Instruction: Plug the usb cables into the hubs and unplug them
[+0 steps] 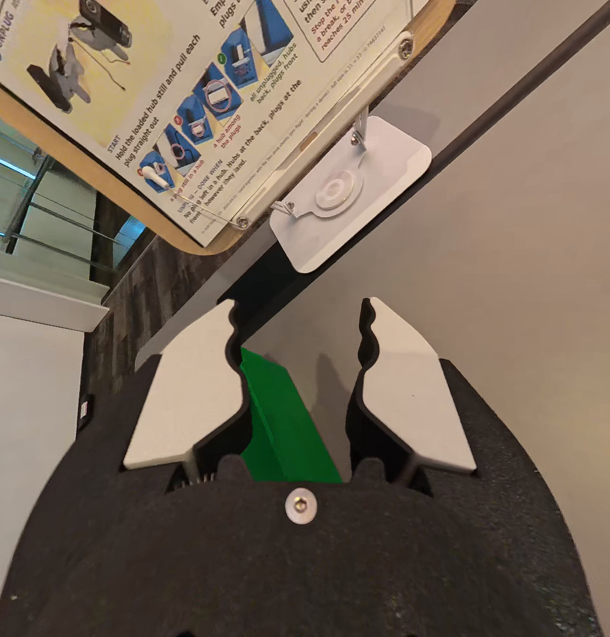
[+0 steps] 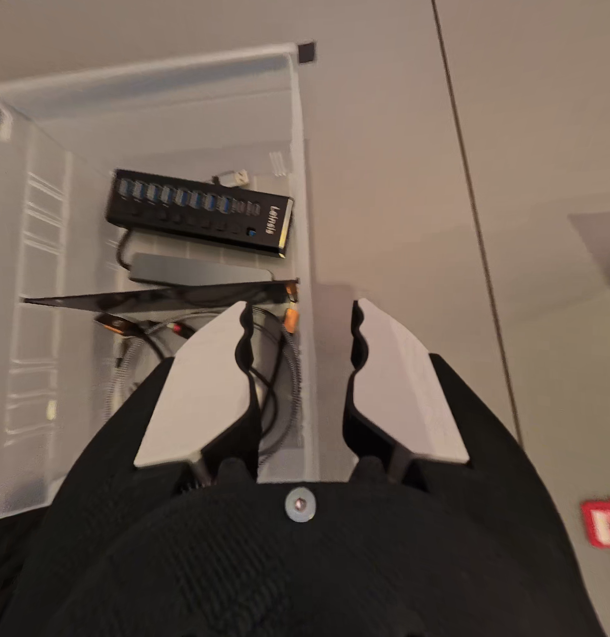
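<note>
We judge the task to be at its start, or between cycles. In the right wrist view a clear plastic bin sits on the grey table, split by a dark divider. The far compartment holds two hubs: a black hub with a row of blue ports, all of which look empty, and a flat grey hub just beside it, nearer the divider. A silver plug lies at the far edge of the black hub; we cannot tell whether it is seated. The near compartment holds a loose tangle of cables with orange-tipped plugs. No cable appears to be plugged in, so every insertion seems to remain for this cycle.

The right gripper hovers above the right wall of the bin, pointed downward over the cable compartment. Its fingers are spread apart and hold nothing. The view is slightly blurred.

The left gripper is well apart from the bin and points toward the table edge, where an instruction sheet stands on a white stand. Its fingers are likewise spread and empty. A green block lies on the table below the gap; it is not gripped.
</note>
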`<state>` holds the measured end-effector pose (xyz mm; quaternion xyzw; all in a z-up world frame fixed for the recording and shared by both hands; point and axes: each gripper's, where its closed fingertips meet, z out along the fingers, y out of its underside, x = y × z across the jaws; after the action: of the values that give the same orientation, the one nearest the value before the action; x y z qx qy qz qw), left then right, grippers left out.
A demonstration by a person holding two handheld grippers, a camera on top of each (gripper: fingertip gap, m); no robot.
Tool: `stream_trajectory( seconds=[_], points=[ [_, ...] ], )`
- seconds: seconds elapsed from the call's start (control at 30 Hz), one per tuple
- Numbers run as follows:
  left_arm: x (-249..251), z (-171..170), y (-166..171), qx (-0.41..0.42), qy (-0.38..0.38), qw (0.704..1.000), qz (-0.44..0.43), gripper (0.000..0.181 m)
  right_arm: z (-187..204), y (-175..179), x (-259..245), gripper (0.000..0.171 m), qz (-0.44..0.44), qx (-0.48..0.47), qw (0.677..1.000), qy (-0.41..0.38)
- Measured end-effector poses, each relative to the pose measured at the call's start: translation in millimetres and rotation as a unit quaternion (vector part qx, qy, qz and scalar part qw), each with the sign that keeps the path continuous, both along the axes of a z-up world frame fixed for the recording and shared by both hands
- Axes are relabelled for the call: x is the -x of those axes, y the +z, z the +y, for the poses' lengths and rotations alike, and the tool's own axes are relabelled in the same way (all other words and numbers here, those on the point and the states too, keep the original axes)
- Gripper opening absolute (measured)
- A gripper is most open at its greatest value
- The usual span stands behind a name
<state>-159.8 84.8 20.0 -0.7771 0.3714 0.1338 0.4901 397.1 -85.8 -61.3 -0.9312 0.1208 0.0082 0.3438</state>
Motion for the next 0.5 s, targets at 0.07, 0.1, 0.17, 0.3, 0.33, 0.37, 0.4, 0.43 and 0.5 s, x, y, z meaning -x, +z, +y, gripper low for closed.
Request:
stream_trajectory(
  seconds=[0.07, 0.1, 0.17, 0.3, 0.33, 0.37, 0.4, 0.43, 0.5],
  points=[
    [4, 0, 5, -0.007, 0.002, 1.0, -0.008, 0.067, -4, -3, -8, 0.059, -0.032, 0.012, 0.999, -0.012],
    [5, 0, 7, -0.011, 0.003, 1.0, -0.012, 0.068, -4, -4, -6, 0.059, -0.029, 0.01, 0.999, -0.01],
    [9, 2, 10, -0.017, 0.006, 1.0, -0.014, 0.07, -7, -12, -3, 0.051, -0.004, 0.03, 0.999, -0.014],
    [15, 0, 8, 0.006, 0.002, 0.999, -0.032, 0.072, -18, -41, 15, 0.022, 0.049, 0.112, 0.992, 0.013],
    [24, -3, 7, 0.027, 0.006, 0.999, -0.038, 0.071, -16, -45, 21, 0.015, 0.07, 0.124, 0.99, 0.026],
    [42, -7, 8, 0.047, 0.025, 0.998, -0.046, 0.071, -14, -48, 17, 0.012, 0.064, 0.136, 0.988, 0.022],
    [69, -11, 12, 0.063, 0.057, 0.995, -0.059, 0.073, -16, -51, 15, 0.008, 0.062, 0.148, 0.987, 0.017],
    [101, -17, 15, 0.079, 0.095, 0.989, -0.082, 0.075, -15, -52, 14, 0.007, 0.063, 0.152, 0.986, 0.015],
    [172, -37, 14, 0.119, 0.175, 0.965, -0.156, 0.072, -15, -53, 14, 0.007, 0.061, 0.155, 0.986, 0.016]
  ],
)
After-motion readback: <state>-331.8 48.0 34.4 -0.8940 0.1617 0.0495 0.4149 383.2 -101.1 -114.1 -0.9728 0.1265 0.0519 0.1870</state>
